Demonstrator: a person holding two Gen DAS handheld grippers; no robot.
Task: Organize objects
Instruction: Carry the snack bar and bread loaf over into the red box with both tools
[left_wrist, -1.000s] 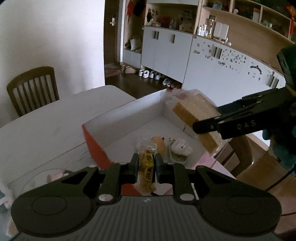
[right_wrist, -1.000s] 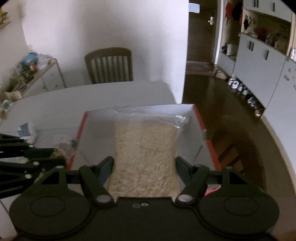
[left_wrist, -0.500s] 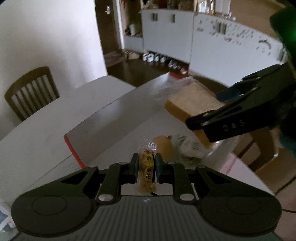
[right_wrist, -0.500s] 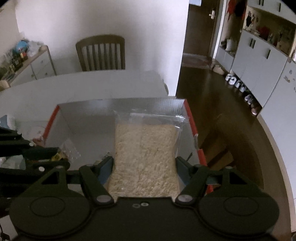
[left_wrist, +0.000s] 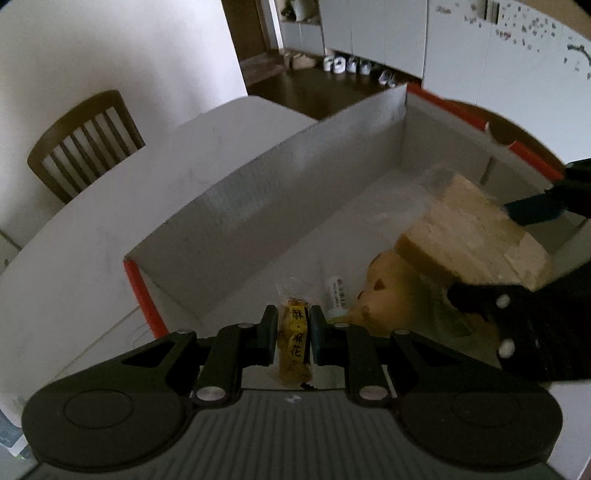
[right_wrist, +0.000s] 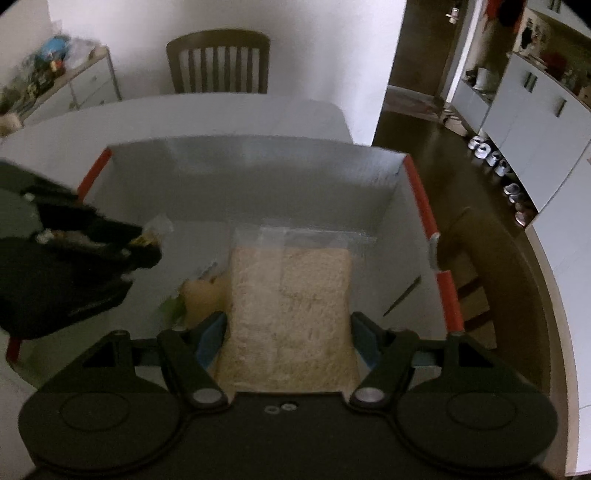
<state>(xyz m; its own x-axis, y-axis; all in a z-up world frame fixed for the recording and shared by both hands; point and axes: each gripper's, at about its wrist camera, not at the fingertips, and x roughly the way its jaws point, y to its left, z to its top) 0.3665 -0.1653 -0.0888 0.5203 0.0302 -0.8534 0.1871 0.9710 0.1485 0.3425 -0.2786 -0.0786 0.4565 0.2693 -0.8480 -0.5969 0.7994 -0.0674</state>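
Note:
A red-edged cardboard box (left_wrist: 258, 199) (right_wrist: 258, 173) with white inner walls stands open on the white table (left_wrist: 92, 236). My left gripper (left_wrist: 293, 332) is shut on a small yellow snack packet (left_wrist: 295, 339) with black characters, held over the box's near left part. My right gripper (right_wrist: 288, 328) is shut on a wide clear bag of pale crumbly cake (right_wrist: 291, 306) (left_wrist: 476, 240), tilted down inside the box at the right. On the box floor lie a yellowish wrapped item (left_wrist: 384, 280) (right_wrist: 201, 291) and a small white tube (left_wrist: 336, 293).
A wooden chair (left_wrist: 85, 140) (right_wrist: 218, 61) stands at the table's far side by the white wall. Grey cabinets (left_wrist: 480, 40) with shoes (right_wrist: 495, 162) on the dark floor are beyond the table. A second chair (right_wrist: 476, 288) sits right of the box.
Both grippers have sunk toward the box with their loads. The left one has come in over the box's near wall; the cake bag now hangs lower, inside the walls.

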